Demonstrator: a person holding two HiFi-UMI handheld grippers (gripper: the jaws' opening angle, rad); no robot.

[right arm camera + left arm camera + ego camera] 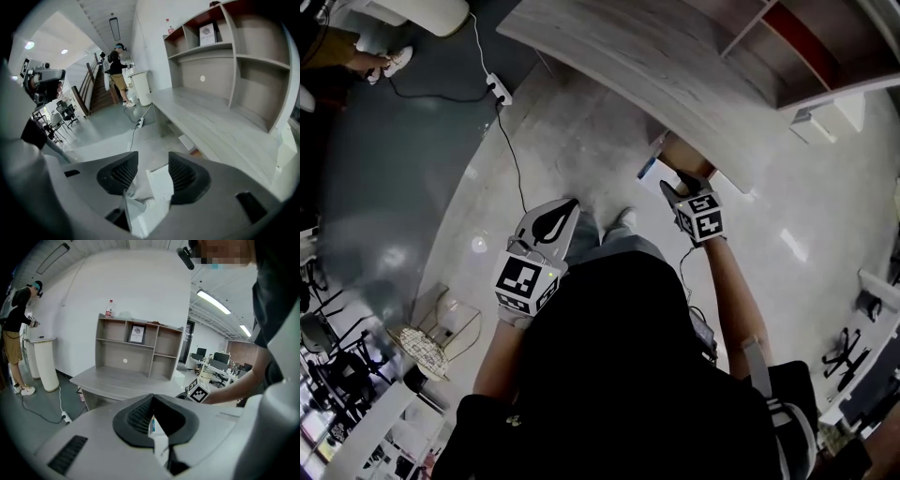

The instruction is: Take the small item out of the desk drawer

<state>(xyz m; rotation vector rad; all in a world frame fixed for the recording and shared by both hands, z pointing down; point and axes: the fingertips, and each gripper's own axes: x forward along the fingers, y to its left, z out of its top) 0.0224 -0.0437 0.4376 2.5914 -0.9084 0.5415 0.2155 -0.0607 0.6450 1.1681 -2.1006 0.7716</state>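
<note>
The drawer (686,155) under the desk (628,56) stands open. The right tongs (680,184), spread and empty, are at its mouth. The left tongs (570,204), pressed together, are well back from it. I can't see the small item; presumably it's not yet taken out.

I see a pale grey wood-grain bench (637,66) above a glossy light grey floor (581,131). The white left gripper (565,208) and right gripper (673,187) carry black ribbed fingers (117,176) and marker cubes (525,281) patterned in black-and-white squares.
</note>
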